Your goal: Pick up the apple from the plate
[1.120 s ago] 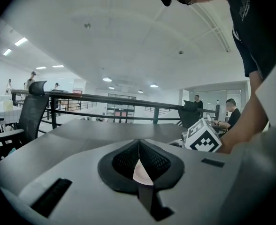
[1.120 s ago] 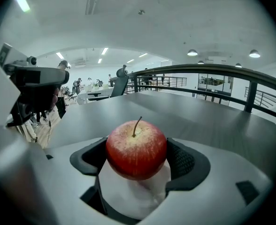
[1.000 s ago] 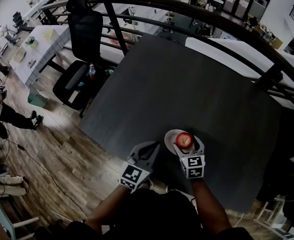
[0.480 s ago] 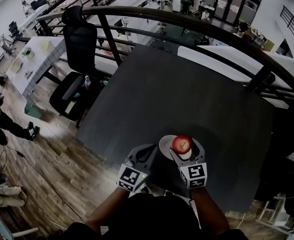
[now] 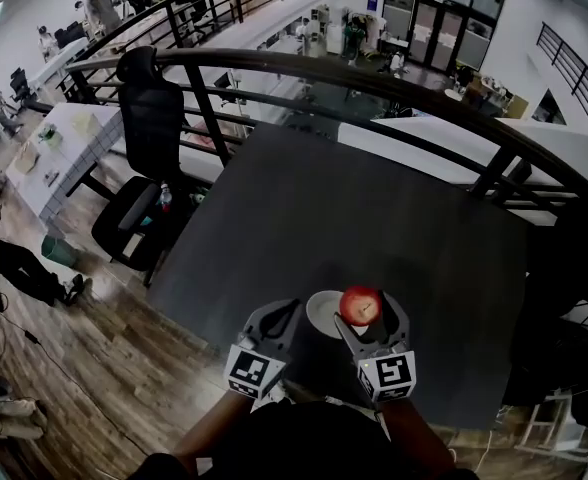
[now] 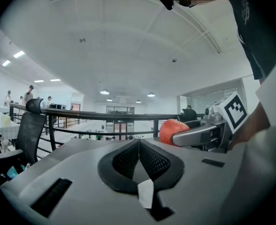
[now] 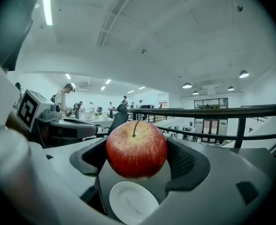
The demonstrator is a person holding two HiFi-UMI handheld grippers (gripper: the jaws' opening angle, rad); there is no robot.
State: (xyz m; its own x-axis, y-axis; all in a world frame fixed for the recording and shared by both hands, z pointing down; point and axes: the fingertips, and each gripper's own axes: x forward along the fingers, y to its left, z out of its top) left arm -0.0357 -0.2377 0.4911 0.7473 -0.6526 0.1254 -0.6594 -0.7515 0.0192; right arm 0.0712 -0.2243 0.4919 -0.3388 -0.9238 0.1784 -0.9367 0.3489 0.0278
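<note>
the right gripper view shows what the head view hides: the apple hangs off the plate, pinched between the right gripper's pads. the left gripper sits just beside, jaws pressed together on nothing. both hover at the table's near edge, open top stretching toward the railing.
</note>
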